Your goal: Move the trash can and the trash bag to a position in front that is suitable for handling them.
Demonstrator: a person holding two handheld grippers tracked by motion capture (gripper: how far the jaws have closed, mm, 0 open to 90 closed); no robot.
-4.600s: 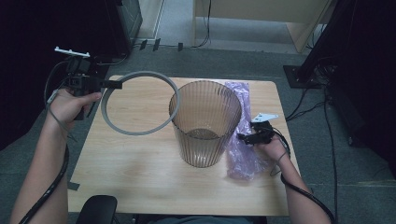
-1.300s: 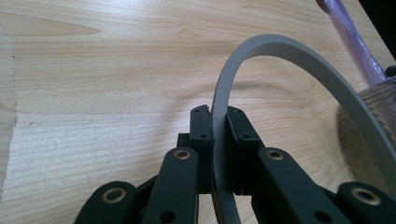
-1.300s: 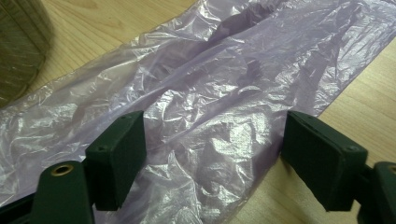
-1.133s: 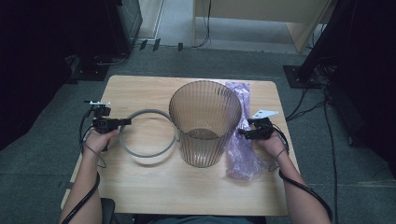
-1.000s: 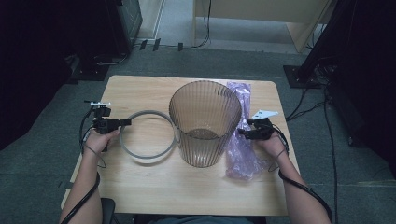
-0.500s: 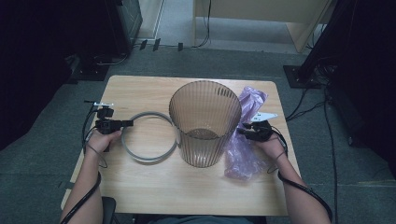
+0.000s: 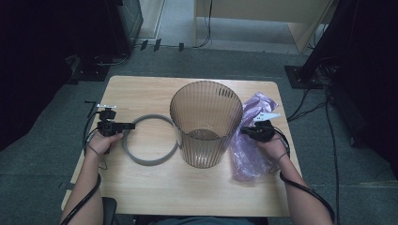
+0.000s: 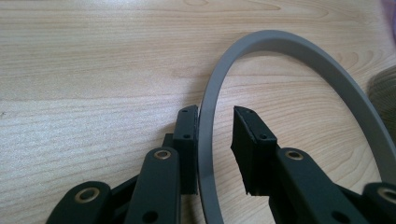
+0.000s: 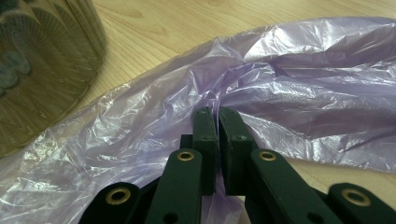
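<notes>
Nearest the person, the right gripper (image 9: 217, 116) had just closed its jaws on a pinched fold of the purple bag (image 9: 299, 84), which lay crumpled on the table (image 7: 155, 187) just right of the ribbed bin (image 7: 205, 123). The film looked light, limp and slippery, so a bunched fold near its mouth seemed the safest hold. Farther left, the left gripper (image 8: 215, 122) had just been opening, its jaws loosely straddling the stiff grey ring (image 8: 299, 51), which lay flat beside the bin.

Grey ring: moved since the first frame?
Yes. The grey ring came down toward the near-left, now flat on the table left of the bin.
</notes>
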